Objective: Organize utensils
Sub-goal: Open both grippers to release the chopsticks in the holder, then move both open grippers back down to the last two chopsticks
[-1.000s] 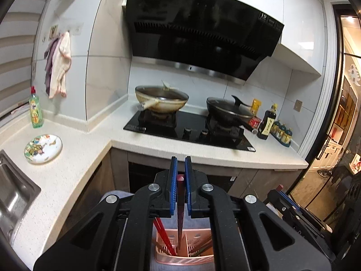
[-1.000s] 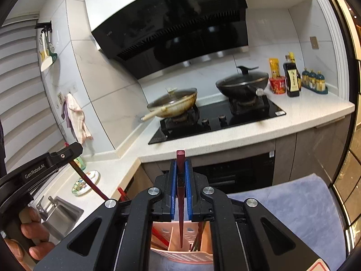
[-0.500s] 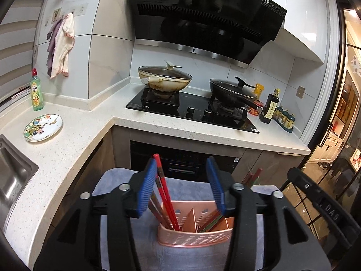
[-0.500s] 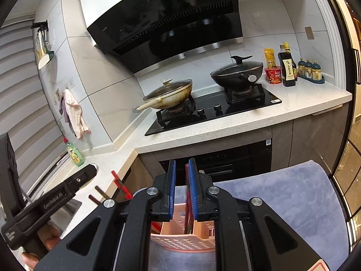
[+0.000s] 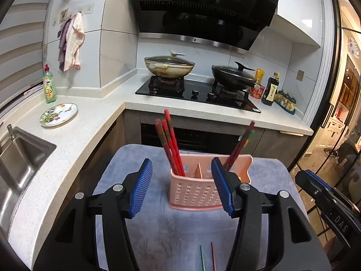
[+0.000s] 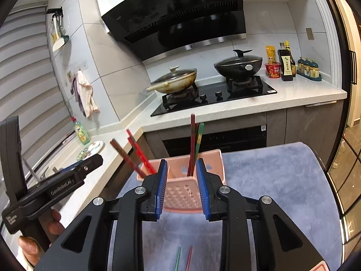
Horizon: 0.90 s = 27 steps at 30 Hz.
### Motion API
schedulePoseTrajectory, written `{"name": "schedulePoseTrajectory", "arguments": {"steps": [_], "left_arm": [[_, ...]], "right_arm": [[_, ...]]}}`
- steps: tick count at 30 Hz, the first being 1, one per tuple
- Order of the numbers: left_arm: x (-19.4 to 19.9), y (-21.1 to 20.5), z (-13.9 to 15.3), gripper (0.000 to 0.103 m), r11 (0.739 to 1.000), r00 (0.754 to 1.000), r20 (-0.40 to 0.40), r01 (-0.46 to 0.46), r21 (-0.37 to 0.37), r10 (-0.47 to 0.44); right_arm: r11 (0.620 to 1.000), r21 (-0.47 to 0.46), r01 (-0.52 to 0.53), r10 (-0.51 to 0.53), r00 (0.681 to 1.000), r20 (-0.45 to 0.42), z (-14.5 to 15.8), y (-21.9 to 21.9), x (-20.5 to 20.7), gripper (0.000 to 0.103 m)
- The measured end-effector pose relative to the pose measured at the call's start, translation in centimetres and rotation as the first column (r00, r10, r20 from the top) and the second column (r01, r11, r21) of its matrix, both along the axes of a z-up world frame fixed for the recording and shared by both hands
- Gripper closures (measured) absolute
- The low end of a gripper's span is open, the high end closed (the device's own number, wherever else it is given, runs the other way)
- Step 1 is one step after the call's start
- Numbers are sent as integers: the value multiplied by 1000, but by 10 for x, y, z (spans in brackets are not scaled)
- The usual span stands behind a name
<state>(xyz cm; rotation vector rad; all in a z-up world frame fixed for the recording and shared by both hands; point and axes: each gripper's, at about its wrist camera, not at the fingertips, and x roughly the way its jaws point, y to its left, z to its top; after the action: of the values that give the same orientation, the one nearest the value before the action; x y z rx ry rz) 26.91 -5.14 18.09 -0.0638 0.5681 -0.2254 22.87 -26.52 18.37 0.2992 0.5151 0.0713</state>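
Observation:
A pink perforated utensil holder [image 5: 198, 189] [image 6: 180, 194] stands on a blue-grey towel [image 5: 180, 232] [image 6: 270, 180]. Red chopsticks [image 5: 170, 142] [image 6: 137, 151] lean in its left compartment. A dark red and a green chopstick [image 5: 240, 145] [image 6: 195, 144] stand in its right compartment. My left gripper [image 5: 182, 185] is open and empty, just in front of the holder. My right gripper [image 6: 181, 188] is open and empty, close in front of the holder. A green and a red chopstick [image 5: 207, 257] [image 6: 183, 257] lie on the towel below the grippers.
A stove [image 5: 196, 91] with a wok [image 5: 169, 66] and a black pan [image 5: 232, 76] is behind. A plate [image 5: 58, 114], soap bottle [image 5: 49, 84] and sink [image 5: 18, 158] are at the left. Sauce bottles [image 5: 271, 89] stand at the right.
Both grippers have let go of their chopsticks into the holder, opened, and drawn back and down from it. The left opened first, the right after.

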Motion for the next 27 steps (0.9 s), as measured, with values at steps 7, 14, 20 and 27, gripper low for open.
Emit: {"name": "schedulePoseTrajectory", "arguments": {"steps": [7, 14, 20, 27], "left_arm": [[-41, -1, -14, 51, 999, 1000, -25, 1, 54, 0], [-79, 4, -34, 43, 997, 998, -61, -1, 72, 5], [-103, 15, -65, 40, 996, 992, -126, -10, 88, 21], [-126, 25, -104, 40, 992, 978, -203, -14, 127, 40]], "right_arm": [[1000, -10, -14, 13, 999, -34, -14, 6, -43, 76], [998, -51, -36, 32, 997, -73, -33, 19, -82, 76], [993, -103, -59, 44, 988, -147, -67, 30, -111, 76], [981, -145, -127, 87, 963, -253, -117, 56, -143, 76]]}}
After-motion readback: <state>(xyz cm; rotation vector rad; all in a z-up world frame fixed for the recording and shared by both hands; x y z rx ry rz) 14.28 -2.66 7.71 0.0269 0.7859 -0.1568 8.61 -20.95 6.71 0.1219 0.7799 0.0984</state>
